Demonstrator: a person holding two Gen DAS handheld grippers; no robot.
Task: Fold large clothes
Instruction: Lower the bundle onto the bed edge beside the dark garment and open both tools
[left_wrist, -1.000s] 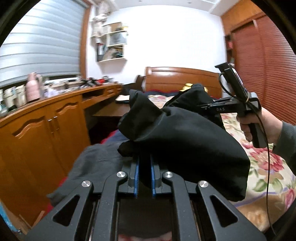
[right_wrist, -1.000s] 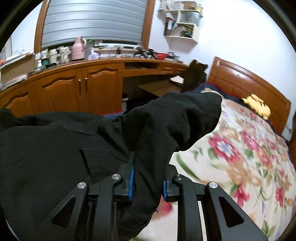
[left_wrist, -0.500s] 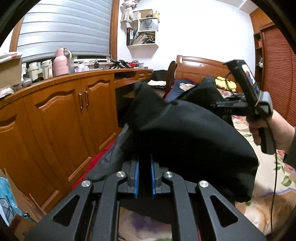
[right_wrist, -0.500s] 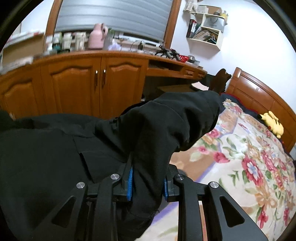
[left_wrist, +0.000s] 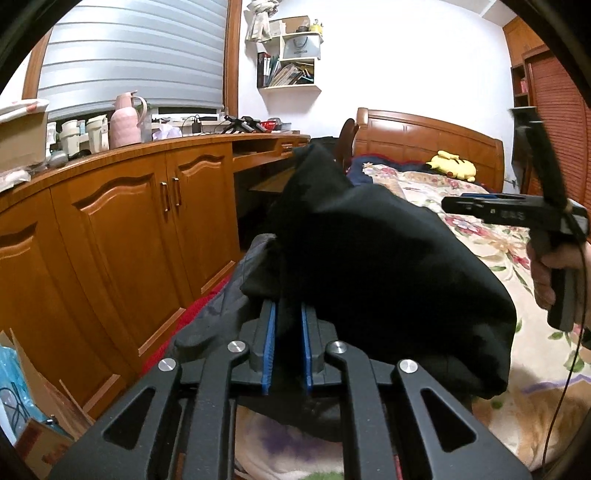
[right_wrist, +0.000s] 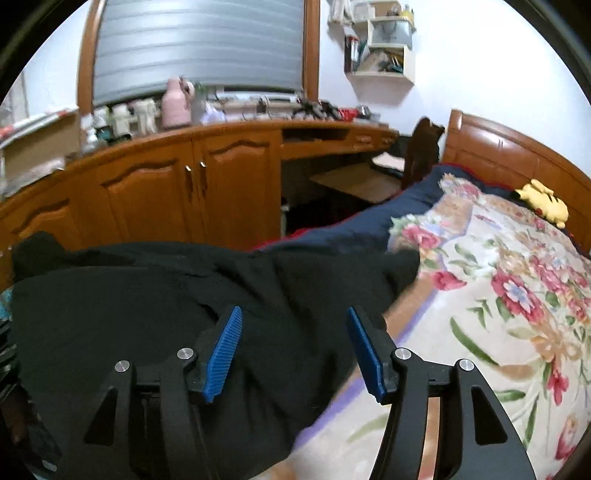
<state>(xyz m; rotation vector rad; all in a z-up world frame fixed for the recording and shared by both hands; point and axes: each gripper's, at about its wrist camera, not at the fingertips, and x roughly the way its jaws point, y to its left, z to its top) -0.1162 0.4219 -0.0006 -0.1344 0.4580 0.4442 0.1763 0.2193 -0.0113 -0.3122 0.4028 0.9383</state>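
Black garment (left_wrist: 388, 266) draped over the near left edge of the floral bedspread (right_wrist: 509, 295), bunched, with a grey garment (left_wrist: 221, 314) under it at the bed's side.

Left gripper (left_wrist: 287, 325): jaws beginning to part, though black cloth is pinched between the blue pads (left_wrist: 269, 339); grip not yet released. Right gripper (right_wrist: 293, 332): jaws opening, standing wide, pads (right_wrist: 223, 350) clear of the fabric, which lies loose between and below them. Nothing held there.

Step in hand, as I judge it: laying the folded part down and letting go.

To do it well: let the cloth settle flat before the left lets go (a fold dropped from a height slumps). Draw both grippers straight back so the pads do not drag the top layer. Watch the overhang at the bed's edge; weight there could pull the fold off toward the wooden cabinets (left_wrist: 155, 221)
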